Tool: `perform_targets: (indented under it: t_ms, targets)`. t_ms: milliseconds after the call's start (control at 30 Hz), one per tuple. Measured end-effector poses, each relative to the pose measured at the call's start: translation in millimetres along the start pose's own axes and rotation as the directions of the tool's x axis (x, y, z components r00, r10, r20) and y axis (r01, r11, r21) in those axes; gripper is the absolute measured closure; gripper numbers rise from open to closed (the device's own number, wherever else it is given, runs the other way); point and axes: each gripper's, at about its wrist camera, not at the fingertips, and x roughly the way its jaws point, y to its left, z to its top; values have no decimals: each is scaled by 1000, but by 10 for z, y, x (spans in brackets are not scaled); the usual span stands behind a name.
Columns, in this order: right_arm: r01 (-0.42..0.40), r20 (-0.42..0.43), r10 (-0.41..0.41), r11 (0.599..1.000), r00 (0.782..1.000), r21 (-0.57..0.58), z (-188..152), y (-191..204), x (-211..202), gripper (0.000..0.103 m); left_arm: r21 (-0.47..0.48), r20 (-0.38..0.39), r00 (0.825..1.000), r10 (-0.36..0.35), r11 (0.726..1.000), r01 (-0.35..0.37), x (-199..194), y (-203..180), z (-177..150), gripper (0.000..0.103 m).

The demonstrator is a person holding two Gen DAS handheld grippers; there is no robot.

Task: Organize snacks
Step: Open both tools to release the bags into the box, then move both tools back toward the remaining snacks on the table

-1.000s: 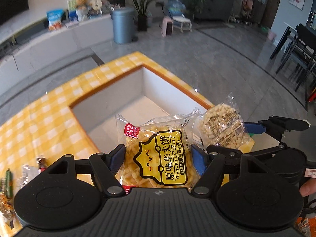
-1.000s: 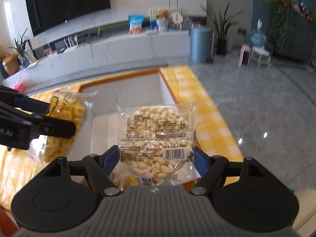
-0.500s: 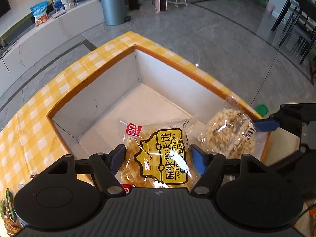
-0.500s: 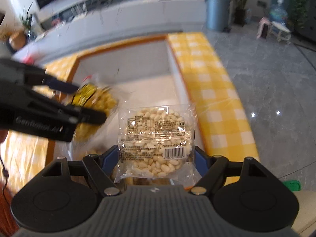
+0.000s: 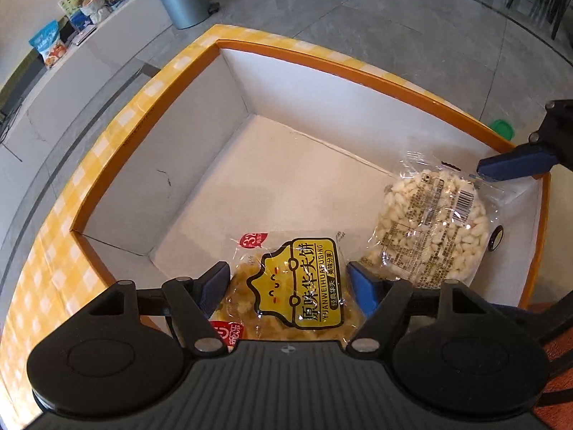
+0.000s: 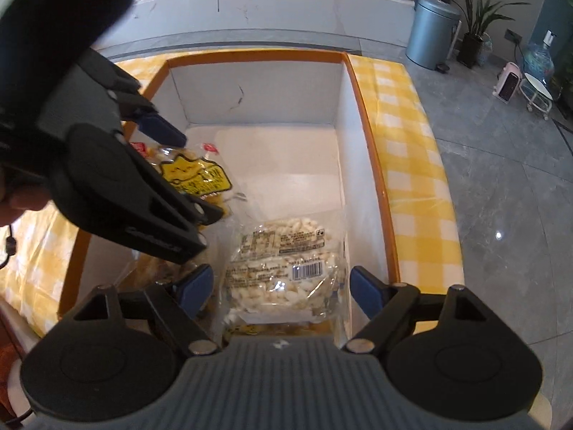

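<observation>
A white-walled box with an orange rim (image 5: 322, 61) lies below both grippers. The yellow waffle-snack packet (image 5: 297, 286) sits between the pads of my left gripper (image 5: 288, 281). Those jaws are opening and the pads stand just off its sides. The clear puffed-rice packet (image 6: 283, 261) rests on the box floor near the right wall, between the pads of my right gripper (image 6: 281, 285). These jaws are opening too, with gaps on both sides. The left gripper (image 6: 197, 177) shows at the left of the right wrist view, over the yellow packet (image 6: 193, 175). The rice packet (image 5: 433, 225) lies under one right finger (image 5: 515, 165).
A yellow checked cloth (image 6: 404, 143) surrounds the box rim (image 6: 250, 55). A small dark round item (image 5: 496, 238) lies in the box corner. Beyond are a grey bin (image 6: 433, 32), a white counter with snack bags (image 5: 48, 44), and a green lid (image 5: 501, 129) on the tiled floor.
Both grippers have tipped downward and sunk into the box with their packets. The pads of both have moved apart, and the rice packet has dropped onto the box floor.
</observation>
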Motion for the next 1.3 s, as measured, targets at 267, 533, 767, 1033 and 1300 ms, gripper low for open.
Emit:
perform_targets:
  t_ms: [267,533,767,1033,1300]
  targets:
    - [-5,41,5,1000,999,-5,25,32,-68,21,-28,38,998,-42,999,43,-128,83,-61,13]
    - [8,44,-9,1000,999,25,65,57,-123,32,-50,77,996,-33,998,37,-332,140,-96,12]
    - [62,83,-64,998,994,28,52,157,-353,31,-76,177,984,30,997,-17,-806,140,-300,12]
    - [84,210,-97,994,973,69,-38,447,-761,26,-228,341,930,134,972,-57,-1508,252,-840,12]
    - [68,354,-106,991,929,118,-157,989,-1049,25,-445,392,885,250,894,-56,-1832,547,-1528,12]
